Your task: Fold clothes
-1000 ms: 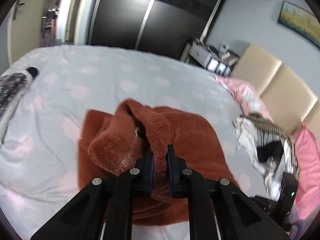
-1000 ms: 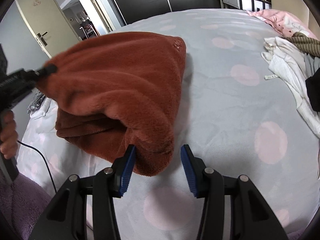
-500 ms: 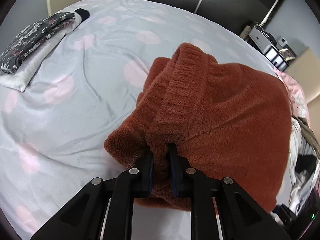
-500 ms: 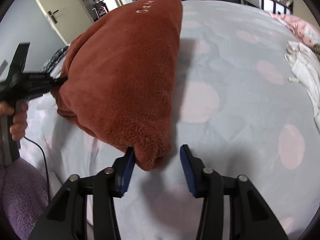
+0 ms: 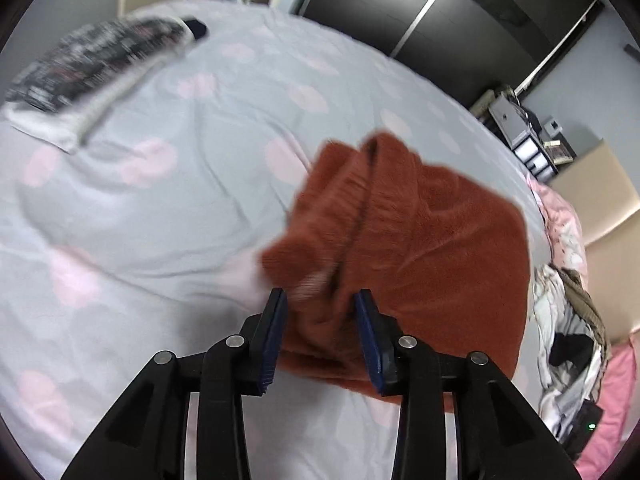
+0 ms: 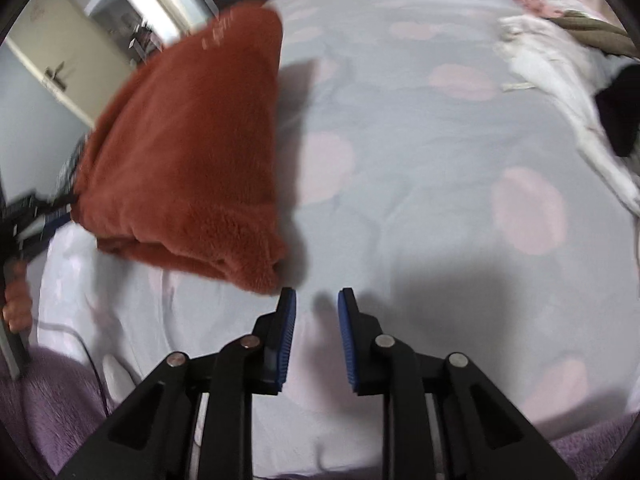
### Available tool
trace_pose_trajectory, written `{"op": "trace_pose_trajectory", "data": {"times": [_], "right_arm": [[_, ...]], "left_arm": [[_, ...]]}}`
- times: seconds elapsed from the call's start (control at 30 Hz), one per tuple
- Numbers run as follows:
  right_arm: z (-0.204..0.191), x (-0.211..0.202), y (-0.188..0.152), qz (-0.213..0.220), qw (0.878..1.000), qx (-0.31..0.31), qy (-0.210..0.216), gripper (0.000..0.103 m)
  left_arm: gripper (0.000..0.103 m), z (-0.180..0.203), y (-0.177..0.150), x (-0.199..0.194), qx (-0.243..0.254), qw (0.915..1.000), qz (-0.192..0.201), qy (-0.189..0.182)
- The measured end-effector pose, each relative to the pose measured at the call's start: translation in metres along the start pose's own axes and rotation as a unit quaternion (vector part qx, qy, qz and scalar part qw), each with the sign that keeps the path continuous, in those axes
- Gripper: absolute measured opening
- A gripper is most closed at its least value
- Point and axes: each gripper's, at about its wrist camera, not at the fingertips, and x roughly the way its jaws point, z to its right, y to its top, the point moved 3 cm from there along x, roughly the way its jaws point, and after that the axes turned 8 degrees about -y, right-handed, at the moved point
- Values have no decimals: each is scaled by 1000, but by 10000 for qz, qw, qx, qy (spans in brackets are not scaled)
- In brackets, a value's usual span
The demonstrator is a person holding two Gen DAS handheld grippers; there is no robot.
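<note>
— Where was the fleece [image 5: 436,248] in relation to the two grippers?

— Folded on the bed [image 5: 168,208], lying up and to the left of the right gripper [image 6: 316,312]. Its near corner sat just beside that gripper's left jaw but outside the gap, which held only bedsheet. Those jaws stood a little apart and were closing on nothing.

— And the left gripper [image 5: 320,320]?

— Nearer by far. The fleece's bunched edge was between its jaws, which were opening; the picture was blurred there, but the pads looked to be coming off the cloth rather than pressing it.

— Which way did the bundle run?

— In the right wrist view its long side ran away from the gripper, toward the far edge of the bed, narrowing to a corner at the top.

— Room to work?

— Plenty of bare sheet to the right of the fleece. The pile of unfolded clothes [image 6: 568,92] was well apart at the far right, and a folded dark patterned garment [image 5: 100,64] lay well apart at the far left.

— So which hand would you judge better placed for a tidy-up?

— The left, I'd say — it was already on the edge.
</note>
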Motion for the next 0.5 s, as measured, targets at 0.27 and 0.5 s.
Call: {"op": "trace_pose_trajectory", "data": {"times": [0.27,0.5], "right_arm": [[-27,-30,55,919,9953,-247,203,21],[-66,-21,132,1346,9892,-478,336,21]], "left_arm": [[37,37,21,-10,674,9956,505,-407],[37,91,48,39,1400,9877,435,-544]]}}
